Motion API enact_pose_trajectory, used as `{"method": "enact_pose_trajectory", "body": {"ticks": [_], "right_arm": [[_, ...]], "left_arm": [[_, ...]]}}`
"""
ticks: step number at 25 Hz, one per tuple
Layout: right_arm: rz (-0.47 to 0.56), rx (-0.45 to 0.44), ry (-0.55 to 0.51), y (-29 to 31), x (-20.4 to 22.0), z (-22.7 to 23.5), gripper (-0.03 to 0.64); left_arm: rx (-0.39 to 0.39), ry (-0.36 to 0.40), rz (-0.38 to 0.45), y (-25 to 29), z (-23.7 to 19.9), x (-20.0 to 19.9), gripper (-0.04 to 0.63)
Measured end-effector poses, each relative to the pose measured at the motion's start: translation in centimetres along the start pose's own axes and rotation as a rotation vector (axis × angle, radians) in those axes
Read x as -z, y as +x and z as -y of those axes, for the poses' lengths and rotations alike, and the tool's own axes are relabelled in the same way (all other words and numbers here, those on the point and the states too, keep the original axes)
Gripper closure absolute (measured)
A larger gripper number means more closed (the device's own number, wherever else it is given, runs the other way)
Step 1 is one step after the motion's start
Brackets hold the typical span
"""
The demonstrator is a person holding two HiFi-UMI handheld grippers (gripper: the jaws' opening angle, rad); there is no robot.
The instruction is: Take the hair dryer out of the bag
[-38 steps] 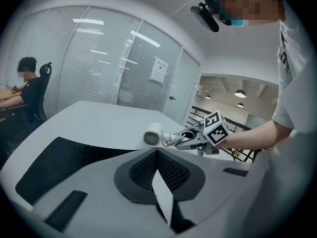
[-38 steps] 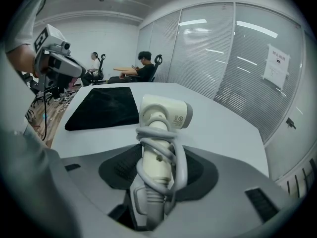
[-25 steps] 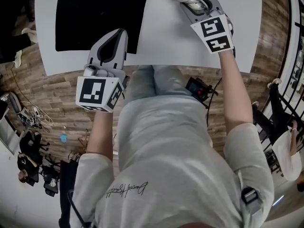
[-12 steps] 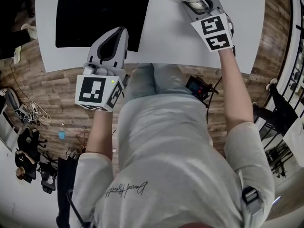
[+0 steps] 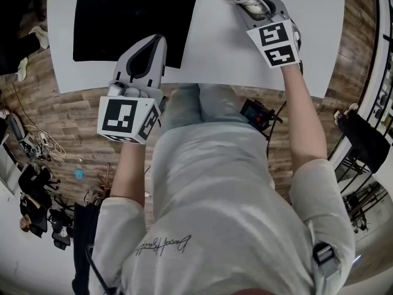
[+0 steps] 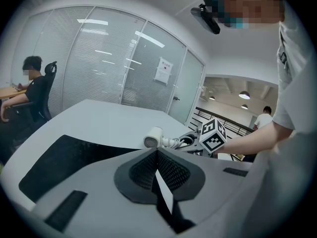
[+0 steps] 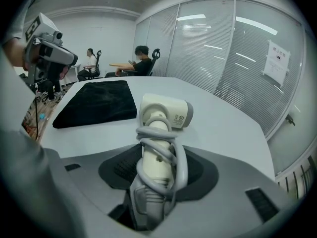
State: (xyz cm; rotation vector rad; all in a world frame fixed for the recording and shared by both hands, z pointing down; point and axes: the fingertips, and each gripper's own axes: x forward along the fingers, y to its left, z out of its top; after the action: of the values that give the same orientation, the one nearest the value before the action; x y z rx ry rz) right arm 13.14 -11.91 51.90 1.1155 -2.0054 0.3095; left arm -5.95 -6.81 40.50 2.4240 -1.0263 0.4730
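Two steady hands, nothing shifts: the right gripper [image 7: 157, 170] keeps its jaws clamped wide on the hair dryer [image 7: 163, 115], far right over the counter [image 5: 221, 48], clear of the bag [image 5: 132, 20]. The left gripper [image 6: 157, 162] has its jaws closed, empty. Extraction looks done.

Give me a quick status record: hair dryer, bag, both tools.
hair dryer: out of the bag, handle between the right tool's jaws
cord: wound round the handle
right tool: shut on the hair dryer
left tool: jaws together, nothing held
bag: black, lying flat on the white table
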Motion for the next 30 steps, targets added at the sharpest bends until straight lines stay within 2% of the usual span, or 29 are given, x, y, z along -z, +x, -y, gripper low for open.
{"method": "enact_pose_trajectory", "body": {"ticks": [22, 30], "right_arm": [[-0.041, 0.0, 0.009, 0.6, 1.3, -0.3, 0.388], [-0.055, -0.003, 0.02, 0.9, 1.6, 0.0, 0.358]], "left_arm": [[0.009, 0.002, 0.003, 0.0, 0.1, -1.0, 0.583], [0.007, 0.009, 0.008, -0.1, 0.1, -1.4, 0.583]]}}
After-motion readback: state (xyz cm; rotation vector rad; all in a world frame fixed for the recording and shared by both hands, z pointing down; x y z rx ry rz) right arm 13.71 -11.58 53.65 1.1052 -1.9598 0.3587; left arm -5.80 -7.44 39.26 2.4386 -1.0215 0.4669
